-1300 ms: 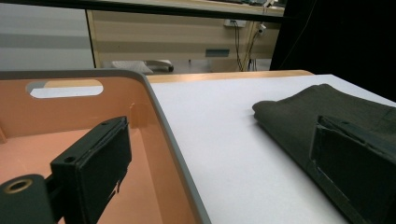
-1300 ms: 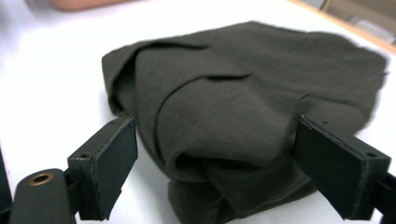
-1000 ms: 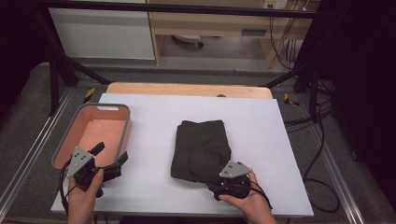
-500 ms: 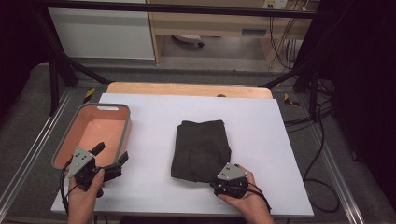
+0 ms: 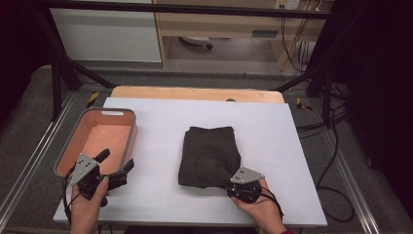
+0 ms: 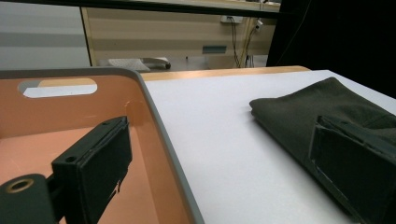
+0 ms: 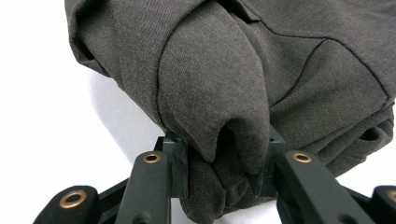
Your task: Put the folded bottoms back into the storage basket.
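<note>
Folded dark garment (image 5: 210,156) lies mid-tabletop (image 5: 282,146), right of the orange bin (image 5: 127,146). Right gripper (image 7: 224,163) fingers pinch a bunched fold at its near edge. Left gripper (image 5: 117,168) is open beside the bin. Advice: gather all layers before lifting, or the fold may slip apart.

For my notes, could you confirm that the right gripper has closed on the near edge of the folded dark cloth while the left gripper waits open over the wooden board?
Not quite: the left gripper waits open at the orange bin, as the high view shows. The right gripper does grip the folded dark cloth at its near edge.
</note>
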### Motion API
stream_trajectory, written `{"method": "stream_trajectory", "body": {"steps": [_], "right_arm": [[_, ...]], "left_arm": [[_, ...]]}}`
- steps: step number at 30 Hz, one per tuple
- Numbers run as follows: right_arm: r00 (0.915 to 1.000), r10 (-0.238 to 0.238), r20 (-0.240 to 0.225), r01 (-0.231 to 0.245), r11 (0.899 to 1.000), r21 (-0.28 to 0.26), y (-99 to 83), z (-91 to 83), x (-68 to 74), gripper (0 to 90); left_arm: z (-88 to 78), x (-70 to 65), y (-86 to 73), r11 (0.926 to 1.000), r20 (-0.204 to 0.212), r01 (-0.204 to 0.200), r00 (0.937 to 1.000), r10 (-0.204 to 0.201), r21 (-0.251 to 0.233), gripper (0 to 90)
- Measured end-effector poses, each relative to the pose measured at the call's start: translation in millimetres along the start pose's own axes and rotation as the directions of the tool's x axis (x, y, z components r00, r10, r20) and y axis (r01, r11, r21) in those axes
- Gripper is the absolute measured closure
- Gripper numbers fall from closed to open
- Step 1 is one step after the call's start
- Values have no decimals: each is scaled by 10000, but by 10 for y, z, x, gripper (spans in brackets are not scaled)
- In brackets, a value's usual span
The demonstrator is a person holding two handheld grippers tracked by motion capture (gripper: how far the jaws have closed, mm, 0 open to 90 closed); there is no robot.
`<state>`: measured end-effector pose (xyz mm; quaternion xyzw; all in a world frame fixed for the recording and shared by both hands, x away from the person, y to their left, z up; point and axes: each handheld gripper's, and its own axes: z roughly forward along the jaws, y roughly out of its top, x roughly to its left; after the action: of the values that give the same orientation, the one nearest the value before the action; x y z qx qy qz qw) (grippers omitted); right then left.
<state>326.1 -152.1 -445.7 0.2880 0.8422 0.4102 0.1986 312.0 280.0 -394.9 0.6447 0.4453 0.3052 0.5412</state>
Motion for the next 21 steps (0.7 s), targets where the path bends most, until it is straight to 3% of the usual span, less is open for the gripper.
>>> {"method": "stream_trajectory", "body": {"steps": [4,6,10,16,21], "right_arm": [[9998,92,-164,-92,10000,-7,-6,-76,2,657],[9995,163,-275,-162,9999,33,-28,-129,17,656],[9985,224,-499,-215,9996,188,-68,-240,65,654],[9971,219,-732,-202,9995,243,-131,-339,140,651],[9962,187,-851,-168,9996,226,-147,-325,129,646]], "left_arm": [[-7,-92,25,9996,69,-266,9996,266,28,58],[49,-166,53,9968,71,-779,9969,778,173,59],[189,-321,145,9947,175,-1004,9948,1000,206,58],[592,-556,271,9909,766,-1237,9899,1195,532,54],[980,-702,298,9883,943,-1283,9882,1204,828,61]]}}
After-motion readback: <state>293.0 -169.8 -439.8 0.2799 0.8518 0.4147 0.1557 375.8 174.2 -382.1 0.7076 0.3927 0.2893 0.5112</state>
